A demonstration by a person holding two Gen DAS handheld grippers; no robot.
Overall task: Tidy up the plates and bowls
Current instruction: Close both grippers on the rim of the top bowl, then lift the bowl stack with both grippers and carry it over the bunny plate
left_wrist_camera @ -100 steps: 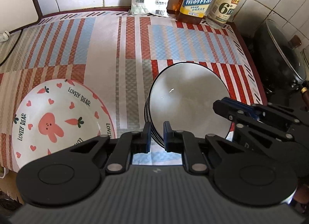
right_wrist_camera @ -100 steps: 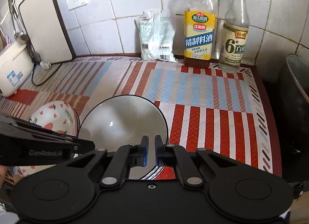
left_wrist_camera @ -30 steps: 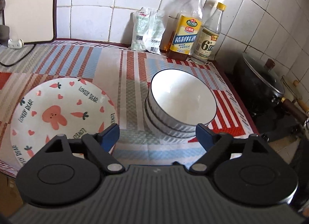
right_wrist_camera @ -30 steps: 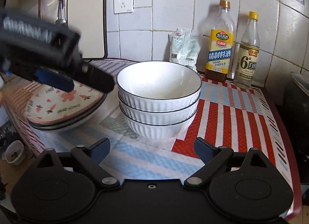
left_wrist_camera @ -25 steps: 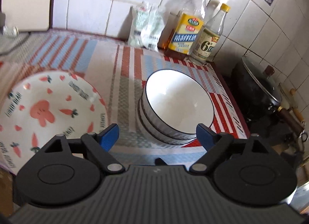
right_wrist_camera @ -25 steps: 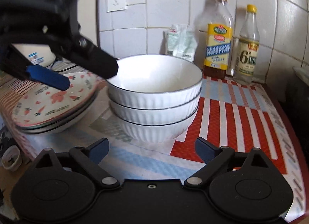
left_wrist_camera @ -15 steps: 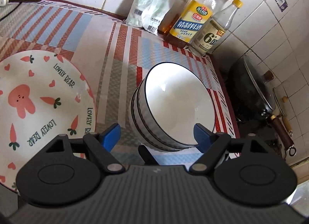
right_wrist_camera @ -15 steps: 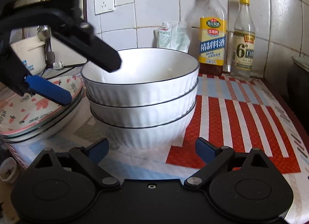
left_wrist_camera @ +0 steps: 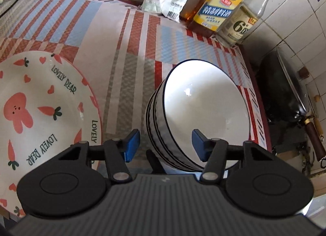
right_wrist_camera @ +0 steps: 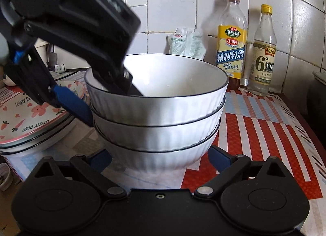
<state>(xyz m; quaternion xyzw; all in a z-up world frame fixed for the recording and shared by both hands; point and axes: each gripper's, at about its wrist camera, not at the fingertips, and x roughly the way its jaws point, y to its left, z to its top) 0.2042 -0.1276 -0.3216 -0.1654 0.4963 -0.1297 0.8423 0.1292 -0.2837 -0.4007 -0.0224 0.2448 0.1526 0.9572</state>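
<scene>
Compared with a second ago, the left hand-held gripper (left_wrist_camera: 165, 144) has dropped over the near rim of the stack of three white bowls (right_wrist_camera: 156, 113) – jaws closing astride the rim, not yet gripping. At left, stacked plates (right_wrist_camera: 30, 126) read "LOVELY BEAR". The right hand-held gripper (right_wrist_camera: 161, 158) stands wide open around the bottom bowl. Two bottles (right_wrist_camera: 231, 52) stand behind; one label shows "6°".

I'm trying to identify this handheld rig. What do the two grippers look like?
Both match: the left gripper and right gripper have matte black bodies with two round discs, black linkage arms with silver pivot pins, and blue pads on the fingers. The left one's housing is ribbed. No cables or sleeves show.
</scene>
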